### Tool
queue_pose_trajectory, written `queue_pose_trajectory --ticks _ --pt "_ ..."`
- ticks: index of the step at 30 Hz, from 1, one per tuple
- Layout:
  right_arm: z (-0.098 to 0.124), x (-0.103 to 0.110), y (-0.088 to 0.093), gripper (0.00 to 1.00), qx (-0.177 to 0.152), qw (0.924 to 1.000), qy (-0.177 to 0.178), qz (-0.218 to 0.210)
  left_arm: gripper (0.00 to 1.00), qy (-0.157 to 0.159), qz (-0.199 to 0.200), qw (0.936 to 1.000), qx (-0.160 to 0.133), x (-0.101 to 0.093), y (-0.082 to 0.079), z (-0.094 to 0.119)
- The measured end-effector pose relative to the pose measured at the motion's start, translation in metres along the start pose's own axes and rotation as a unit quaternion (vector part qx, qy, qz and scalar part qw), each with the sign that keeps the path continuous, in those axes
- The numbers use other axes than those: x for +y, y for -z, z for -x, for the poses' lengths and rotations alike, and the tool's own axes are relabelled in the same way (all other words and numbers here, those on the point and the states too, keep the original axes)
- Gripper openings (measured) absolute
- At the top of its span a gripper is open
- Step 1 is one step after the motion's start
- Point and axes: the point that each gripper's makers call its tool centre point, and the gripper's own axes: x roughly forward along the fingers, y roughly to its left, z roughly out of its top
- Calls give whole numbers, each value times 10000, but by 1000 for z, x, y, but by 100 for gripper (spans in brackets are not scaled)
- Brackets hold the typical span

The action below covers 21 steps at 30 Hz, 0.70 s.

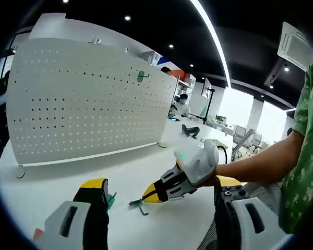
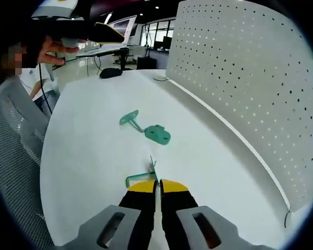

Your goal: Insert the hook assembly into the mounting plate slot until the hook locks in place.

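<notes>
Two hand-held grippers work over a white counter (image 2: 83,135) in an open office, and we see them from cameras riding on each. In the right gripper view, the right gripper (image 2: 159,183) has its yellow-tipped jaws clenched together at the near edge of the scene, pinching a small green wire hook (image 2: 140,177) that juts out to the left of the tips and lies low against the counter. Farther out on the counter we see two more green pieces: a flat mounting plate (image 2: 157,134) and, just to its far left, a second hook piece (image 2: 129,119); the two touch or nearly touch, and we cannot tell which. A white perforated panel (image 2: 250,83) stands upright along the right side of the counter. In the left gripper view, the left gripper (image 1: 161,195) shows its jaws spread wide apart and released, one yellow-tipped at the near left, the other at the near right. Between them we see the right gripper (image 1: 169,186) reaching in from the right, its yellow tips down at the counter on the green hook (image 1: 140,204), guided by a person's bare forearm (image 1: 261,159) beside a green patterned shirt (image 1: 305,156). Another bit of green (image 1: 111,199) lies just beside the left jaw. On the pegboard one green hook (image 1: 141,76) hangs high up.
</notes>
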Motion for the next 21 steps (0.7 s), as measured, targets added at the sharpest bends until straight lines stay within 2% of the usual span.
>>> queue_pose_trajectory --ticks 5,9,16,21 --pt "1 -1 -2 0 -66 10000 -26 -1 85 -5 6 10000 8 1 1 0" --pt "3 -4 -6 0 -202 9993 -73 -306 85 -2 -2 10000 47 2 2 0" --pt "6 -6 -8 0 -224 9984 -102 -500 84 32 -64 9999 116 2 4 -2" --pt "9 -10 -10 0 -268 9962 -178 -810 83 42 -274 9994 212 2 5 -3"
